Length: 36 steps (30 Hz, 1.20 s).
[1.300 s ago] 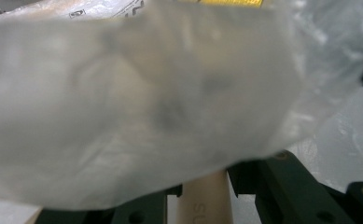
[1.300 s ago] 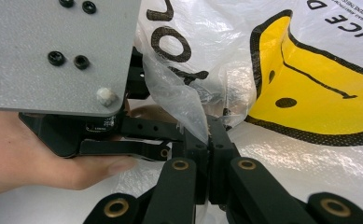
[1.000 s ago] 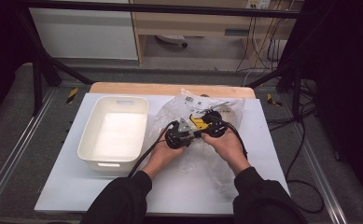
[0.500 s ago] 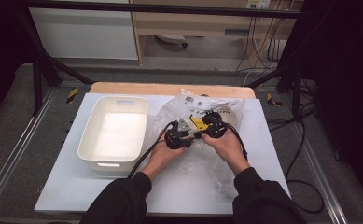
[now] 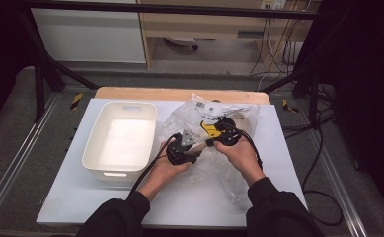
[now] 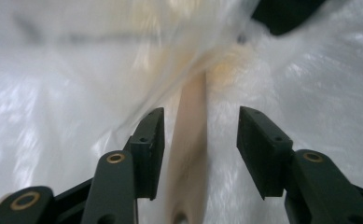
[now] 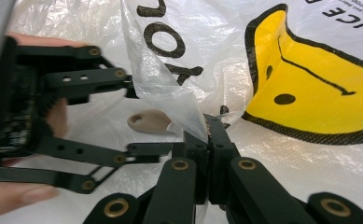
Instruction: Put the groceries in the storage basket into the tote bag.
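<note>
A clear plastic bag [image 5: 214,118] with a yellow print [image 7: 305,88] lies on the white table. Inside it is a beige handle [image 6: 191,140] with a hole at its end [image 7: 147,122]. My left gripper [image 5: 194,151] is open, and its jaws [image 6: 201,135] stand on either side of the handle, with bag film around them. From the right gripper view, the left gripper [image 7: 152,116] reaches in from the left. My right gripper [image 7: 208,128] is shut on a fold of the bag's film; in the high view it [image 5: 211,141] sits just right of the left one.
A white rectangular tub [image 5: 121,140] stands empty left of the bag, close to my left hand. The white table top [image 5: 81,197] has bare room at the front. Cables [image 5: 323,148] trail off the right side.
</note>
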{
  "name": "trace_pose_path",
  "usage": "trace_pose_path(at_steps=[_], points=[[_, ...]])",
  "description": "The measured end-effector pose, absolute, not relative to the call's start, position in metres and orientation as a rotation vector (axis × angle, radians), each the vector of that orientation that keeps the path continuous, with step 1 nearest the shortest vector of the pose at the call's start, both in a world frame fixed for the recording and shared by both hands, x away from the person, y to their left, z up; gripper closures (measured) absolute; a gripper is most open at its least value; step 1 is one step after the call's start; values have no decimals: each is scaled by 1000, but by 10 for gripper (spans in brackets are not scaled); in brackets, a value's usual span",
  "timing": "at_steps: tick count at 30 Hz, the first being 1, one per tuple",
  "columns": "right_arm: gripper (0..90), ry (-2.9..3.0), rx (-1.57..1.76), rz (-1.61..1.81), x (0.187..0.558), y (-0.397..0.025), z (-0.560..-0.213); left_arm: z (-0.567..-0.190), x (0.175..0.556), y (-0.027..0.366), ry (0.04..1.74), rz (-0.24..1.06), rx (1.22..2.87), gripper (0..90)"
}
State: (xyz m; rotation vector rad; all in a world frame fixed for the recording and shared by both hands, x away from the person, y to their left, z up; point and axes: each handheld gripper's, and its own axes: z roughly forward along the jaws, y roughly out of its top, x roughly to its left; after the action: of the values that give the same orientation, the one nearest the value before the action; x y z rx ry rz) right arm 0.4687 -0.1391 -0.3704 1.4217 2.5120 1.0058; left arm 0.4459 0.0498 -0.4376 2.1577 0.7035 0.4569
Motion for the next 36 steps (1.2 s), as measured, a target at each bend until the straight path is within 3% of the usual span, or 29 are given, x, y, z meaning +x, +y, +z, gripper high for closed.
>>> trace_pose_path(at_steps=[22,36], points=[[900,2503,1432,1019,462,-149,-375,-396,387,78,689,407,2012,418],[900,2513,1434,1017,454,-151,-385,-372,372,92,701,408,1915,224]])
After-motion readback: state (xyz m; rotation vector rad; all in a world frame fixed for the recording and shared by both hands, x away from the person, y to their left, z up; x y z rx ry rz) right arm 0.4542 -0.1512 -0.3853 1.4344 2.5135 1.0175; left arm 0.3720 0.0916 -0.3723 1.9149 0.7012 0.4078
